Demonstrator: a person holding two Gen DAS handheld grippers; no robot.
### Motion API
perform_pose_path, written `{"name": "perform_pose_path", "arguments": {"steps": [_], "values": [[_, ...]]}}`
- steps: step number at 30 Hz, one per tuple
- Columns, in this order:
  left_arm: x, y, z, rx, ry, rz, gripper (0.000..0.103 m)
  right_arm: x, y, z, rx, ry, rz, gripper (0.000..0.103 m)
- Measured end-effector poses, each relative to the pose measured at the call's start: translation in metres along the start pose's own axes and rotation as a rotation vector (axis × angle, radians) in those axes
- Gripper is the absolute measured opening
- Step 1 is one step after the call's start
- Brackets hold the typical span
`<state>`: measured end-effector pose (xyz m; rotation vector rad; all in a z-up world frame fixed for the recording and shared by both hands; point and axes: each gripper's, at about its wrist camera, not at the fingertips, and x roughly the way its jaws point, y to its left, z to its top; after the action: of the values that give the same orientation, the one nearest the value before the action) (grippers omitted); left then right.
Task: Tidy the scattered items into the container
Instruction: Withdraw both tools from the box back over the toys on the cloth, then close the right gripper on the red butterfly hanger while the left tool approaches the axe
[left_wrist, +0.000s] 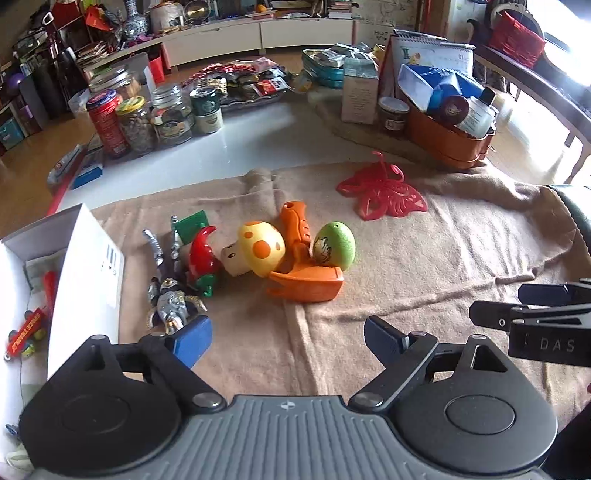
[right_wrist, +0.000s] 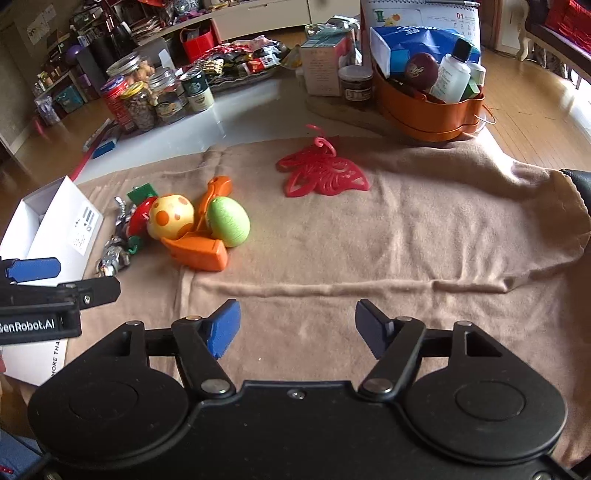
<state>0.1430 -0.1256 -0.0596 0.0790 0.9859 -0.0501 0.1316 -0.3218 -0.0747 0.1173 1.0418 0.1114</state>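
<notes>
a tan cloth (right_wrist: 406, 236) covers the table, with jars (left_wrist: 147, 118), an orange tub (right_wrist: 428, 107) and packets crowded behind, wood floor and shelves beyond. the toys sit near the white box (left_wrist: 85, 258) at left: figure (left_wrist: 171, 299), mushroom (left_wrist: 258, 249), egg (left_wrist: 334, 245), orange tool (left_wrist: 306, 280); a red butterfly (right_wrist: 325, 173) lies apart. left gripper (left_wrist: 288, 338) and right gripper (right_wrist: 297, 325) both hang wide open over the cloth, holding nothing.

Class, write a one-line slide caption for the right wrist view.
Open right gripper hovers over tan cloth; toy pile beside white box, red butterfly apart.
</notes>
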Motion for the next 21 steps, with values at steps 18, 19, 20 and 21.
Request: {"name": "perform_pose_path", "arguments": {"steps": [18,19,20,21], "values": [[0.029,-0.003,0.038,-0.030,0.007,-0.056,0.095,0.080,-0.031,0.087,-0.057,-0.022,-0.111,0.071],[0.031,0.001,0.040,-0.041,0.012,-0.050,0.095,0.086,-0.031,0.094,-0.063,-0.029,-0.111,0.071],[0.034,0.005,0.042,-0.054,0.018,-0.046,0.095,0.093,-0.030,0.102,-0.072,-0.038,-0.118,0.071],[0.036,0.010,0.044,-0.071,0.024,-0.043,0.095,0.100,-0.028,0.110,-0.085,-0.046,-0.125,0.071]]}}
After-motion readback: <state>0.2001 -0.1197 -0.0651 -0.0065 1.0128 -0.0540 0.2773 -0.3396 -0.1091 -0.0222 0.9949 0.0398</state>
